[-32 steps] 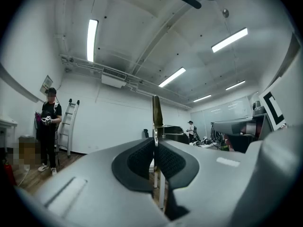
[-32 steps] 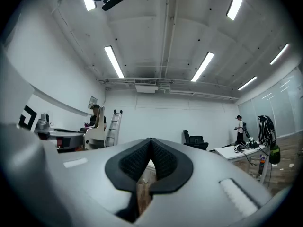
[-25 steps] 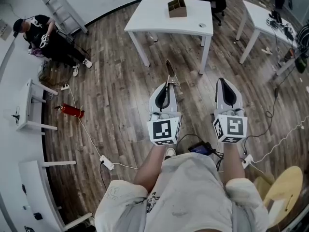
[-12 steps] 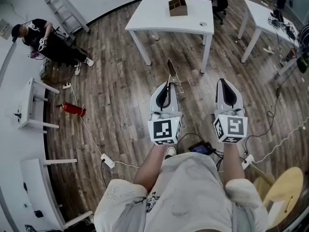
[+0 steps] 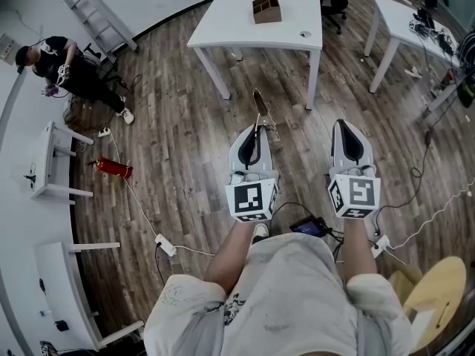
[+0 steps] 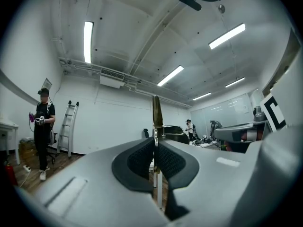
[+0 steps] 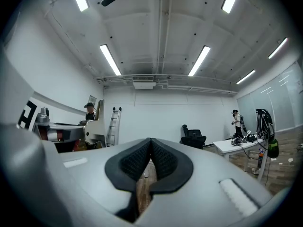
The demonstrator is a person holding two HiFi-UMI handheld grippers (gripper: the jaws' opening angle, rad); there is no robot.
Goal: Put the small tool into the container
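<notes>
While your left gripper [image 5: 256, 130] has its jaws pressed onto the small tool [image 5: 259, 107], the pinch sits on the lower end only. In the left gripper view the thin, flat blade [image 6: 156, 115] stands tall above the pads [image 6: 142, 156], out past the gripper [image 6: 155, 148]. That long free length is your main risk: I judge a knock against the white table [image 5: 230, 32] or the container's wall would lever it round in the pads, or pry it loose onto the wooden floor [image 5: 178, 139].

Your second risk is the aim. The brown container [image 5: 266, 9] sits on that table well ahead of the left gripper, almost in line with the tool's tip and far from it. It looks split into compartments, so a tilted blade could catch a divider and tip the box rather than drop in. Opening the jaws before the blade is over an opening would send it onto the tabletop.

Your right gripper [image 5: 346, 133] is beside the left one, pads pressed together on nothing [image 7: 150, 150], so it could steady the box.

Count: two grippers, one small tool, one container, one small round object [image 5: 304, 34] on the table just right of the container.
</notes>
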